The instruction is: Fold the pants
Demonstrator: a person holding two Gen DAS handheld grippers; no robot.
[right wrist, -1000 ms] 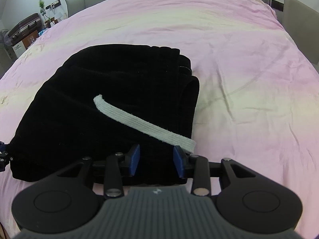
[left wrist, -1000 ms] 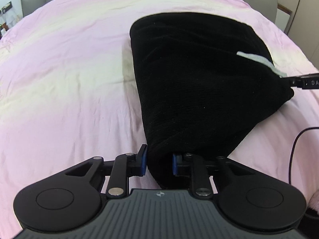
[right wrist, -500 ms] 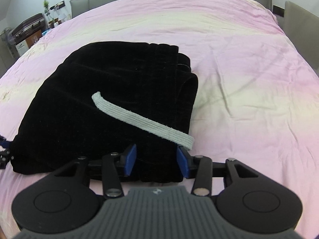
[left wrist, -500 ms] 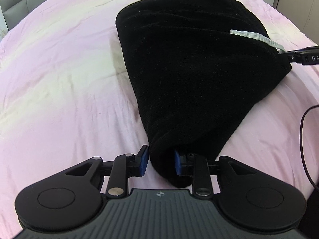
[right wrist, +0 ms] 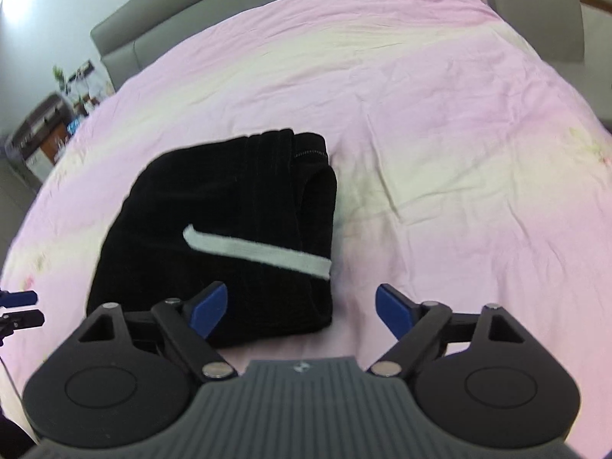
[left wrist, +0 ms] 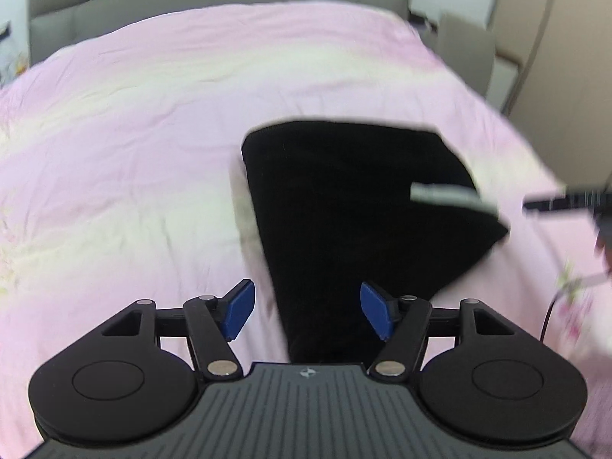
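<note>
Folded black pants (left wrist: 355,206) lie released ahead of both wide-open grippers (left wrist: 306,315) (right wrist: 302,311) (jaws just opened), apparently finished.

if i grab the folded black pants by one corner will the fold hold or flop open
Probably flops open: the pants are soft cloth stacked in loose layers, with nothing pinning them. The white drawstring lies loose on top and would likely slide off. A push across the pink bedsheet may bunch them up.

The pants (right wrist: 229,206) are matt black ribbed cloth (one woven white band (right wrist: 260,248)); the bed (right wrist: 459,114) sheet is smooth, creased pink fabric.
</note>
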